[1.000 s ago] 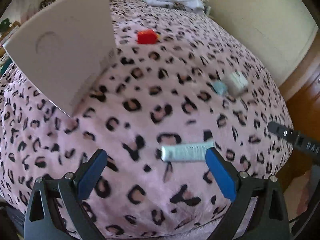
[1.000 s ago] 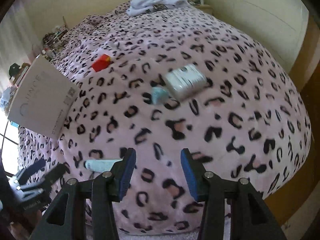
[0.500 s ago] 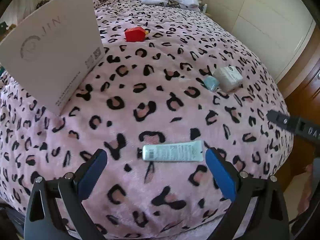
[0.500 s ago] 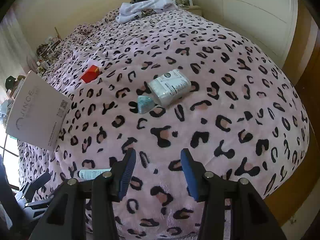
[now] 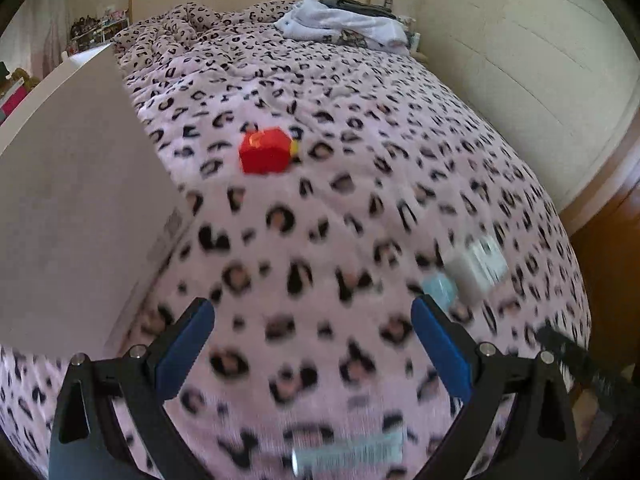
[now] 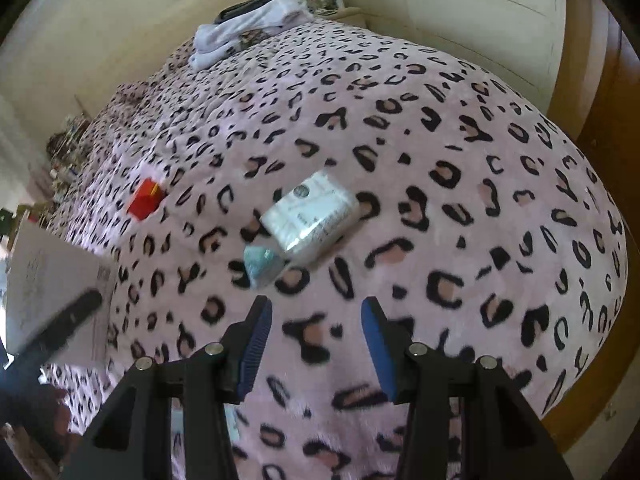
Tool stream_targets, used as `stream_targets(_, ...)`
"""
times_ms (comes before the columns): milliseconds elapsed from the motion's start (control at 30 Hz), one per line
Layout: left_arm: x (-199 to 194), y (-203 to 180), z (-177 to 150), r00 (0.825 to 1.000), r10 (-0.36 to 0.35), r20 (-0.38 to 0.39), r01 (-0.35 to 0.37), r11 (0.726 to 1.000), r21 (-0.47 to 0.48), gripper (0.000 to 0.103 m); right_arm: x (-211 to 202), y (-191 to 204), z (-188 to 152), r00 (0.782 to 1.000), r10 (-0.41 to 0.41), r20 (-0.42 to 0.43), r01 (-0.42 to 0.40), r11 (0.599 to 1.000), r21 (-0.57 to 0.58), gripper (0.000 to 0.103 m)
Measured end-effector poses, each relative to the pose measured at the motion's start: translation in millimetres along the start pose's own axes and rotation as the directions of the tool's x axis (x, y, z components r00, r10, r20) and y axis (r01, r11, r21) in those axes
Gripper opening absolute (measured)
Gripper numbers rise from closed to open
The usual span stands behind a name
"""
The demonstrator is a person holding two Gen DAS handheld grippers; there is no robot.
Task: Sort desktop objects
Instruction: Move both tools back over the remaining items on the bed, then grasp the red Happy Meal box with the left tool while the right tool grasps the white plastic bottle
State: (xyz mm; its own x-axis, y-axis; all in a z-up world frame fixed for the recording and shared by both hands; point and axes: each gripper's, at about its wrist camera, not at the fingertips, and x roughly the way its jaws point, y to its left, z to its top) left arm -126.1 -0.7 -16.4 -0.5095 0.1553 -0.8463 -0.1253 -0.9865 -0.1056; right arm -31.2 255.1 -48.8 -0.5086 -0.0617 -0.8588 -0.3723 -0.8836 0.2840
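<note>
Objects lie on a pink leopard-print bed cover [image 5: 360, 184]. A white tube [image 5: 348, 458] lies at the bottom edge of the left wrist view, below my open, empty left gripper [image 5: 312, 332]. A red box [image 5: 265, 151] sits farther ahead. A white packet [image 5: 476, 267] and a small pale blue object [image 5: 439, 290] lie to the right. In the right wrist view my right gripper [image 6: 316, 322] is open and empty, just short of the blue object [image 6: 262, 264] and the white packet [image 6: 312, 214]. The red box [image 6: 145, 199] is at left.
A large white cardboard box [image 5: 76, 216] stands on the bed at left, also in the right wrist view [image 6: 52, 280]. Folded white clothes [image 5: 340, 24] lie at the far end. A cream wall [image 5: 520, 60] and wooden floor border the bed's right side.
My left gripper has moved forward over the tube, which slid from between the fingers to the bottom edge. My right gripper has moved closer to the packet and blue object.
</note>
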Motion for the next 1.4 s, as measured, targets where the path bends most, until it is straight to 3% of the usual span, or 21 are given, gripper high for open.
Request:
stream_targets(333,101,12,93,0.997,0.042,-0.070,-0.041,0.999,0.016,0.100,41,2,34,1.000,-0.019,-0.015,0.020,0.998,0.060,0.048)
stream_targets(533,135,27,119,0.995,0.054,-0.084,-0.057,0.998,-0.025,0.100,72,10,52,0.997,-0.069,-0.042,0.072,0.993,0.095,0.048)
stream_targets(767,173,34,132,0.991,0.046,-0.128,-0.050,0.998,-0.029,0.100,88,-18,42,0.995,-0.024,-0.092,0.052,0.948,0.313,0.048)
stream_targets(900,186,36,133,0.989,0.041,-0.144,-0.046,0.998,-0.032,0.100,99,-27,43,0.993,0.064,-0.099,-0.018,0.911,0.412,0.049)
stream_targets(1067,197,35,128,0.986,0.029,-0.166,-0.036,0.999,-0.037,0.100,119,-35,44,0.975,0.198,-0.103,-0.118,0.848,0.516,0.058)
stream_targets(1400,206,30,126,0.986,0.050,-0.158,-0.055,0.998,-0.028,0.099,144,-13,63,0.976,0.211,-0.055,-0.165,0.881,0.443,0.061)
